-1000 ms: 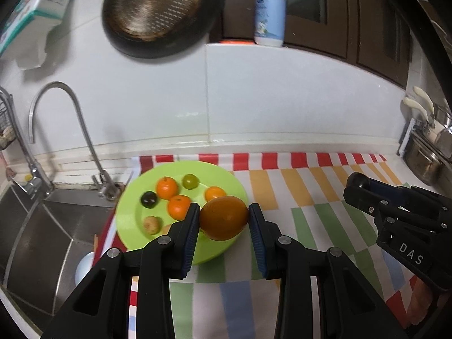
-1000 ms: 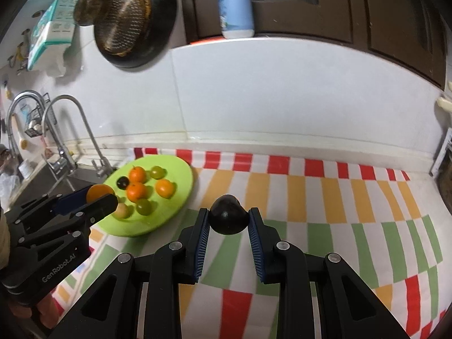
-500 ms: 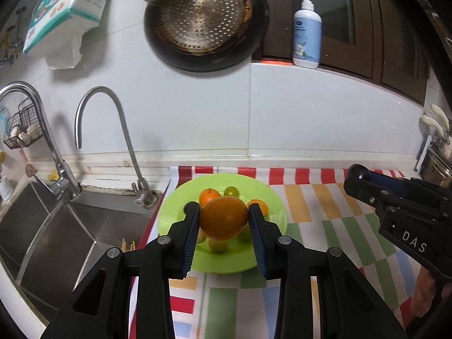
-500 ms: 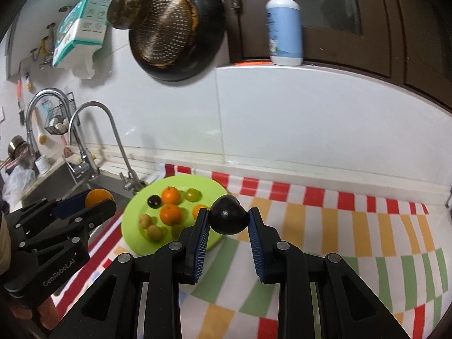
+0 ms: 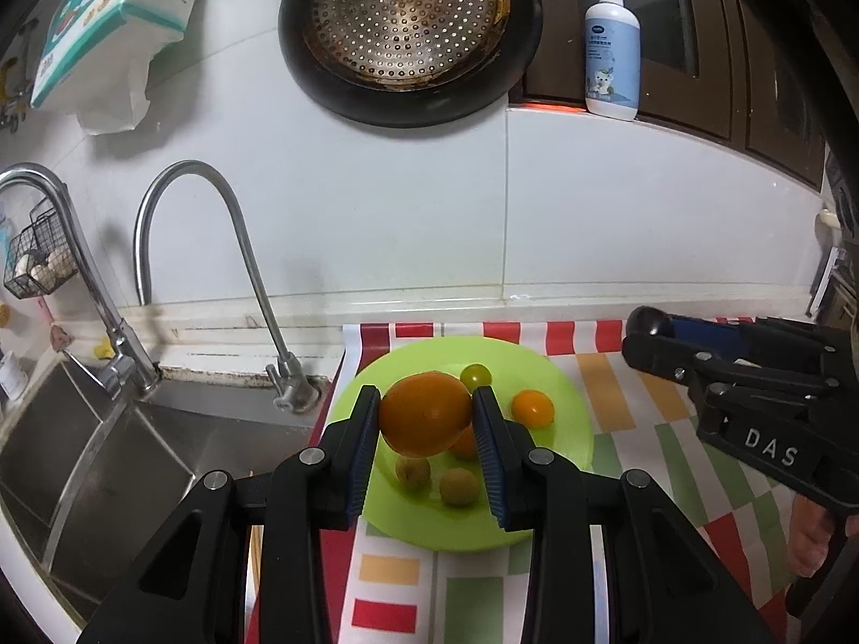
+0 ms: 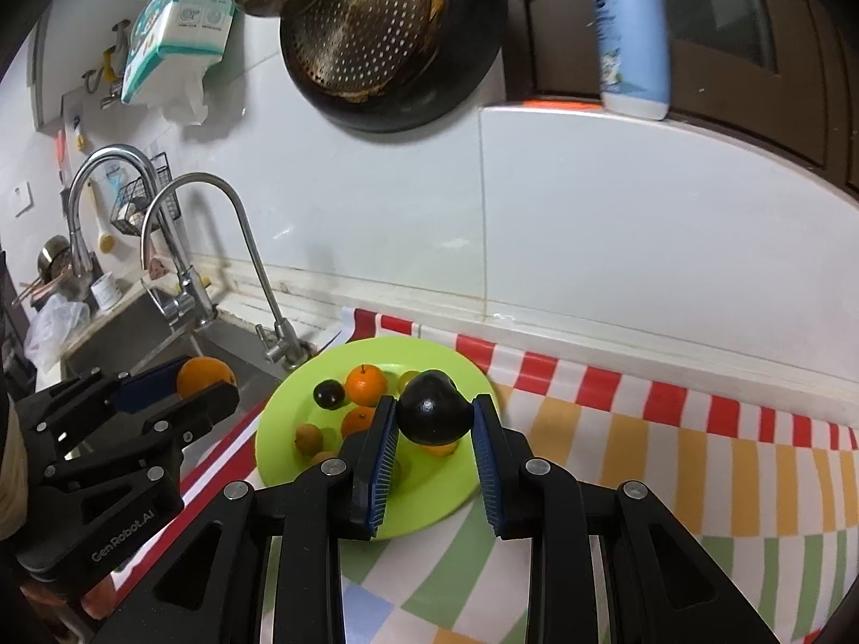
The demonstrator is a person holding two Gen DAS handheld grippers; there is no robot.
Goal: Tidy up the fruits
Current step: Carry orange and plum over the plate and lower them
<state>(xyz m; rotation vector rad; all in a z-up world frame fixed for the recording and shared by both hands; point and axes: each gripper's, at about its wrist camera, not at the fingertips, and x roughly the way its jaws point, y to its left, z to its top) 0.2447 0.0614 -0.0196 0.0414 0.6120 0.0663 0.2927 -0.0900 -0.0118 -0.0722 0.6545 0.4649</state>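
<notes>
Both grippers now over green plate (image 5: pixel 569 418), left gripper (image 5: pixel 424 418) clamps orange (image 5: pixel 424 413), right gripper (image 6: pixel 435 418) clamps dark fruit (image 6: pixel 432 408)

Glossy green plastic plate (image 5: pixel 569 424), shiny metal faucet (image 5: pixel 225 247), perforated metal strainer (image 5: pixel 402 11)

My left gripper (image 5: pixel 424 418) is matte black plastic: two angular fingers lined with ribbed blue pads (image 5: pixel 361 443), silver screw heads at each joint, triangular cut-outs in the arms. My right gripper (image 6: pixel 434 424) is built alike. Seen at three o'clock it carries white "DAS" lettering; the left, at eight o'clock, reads "GenRobot.AI".
</notes>
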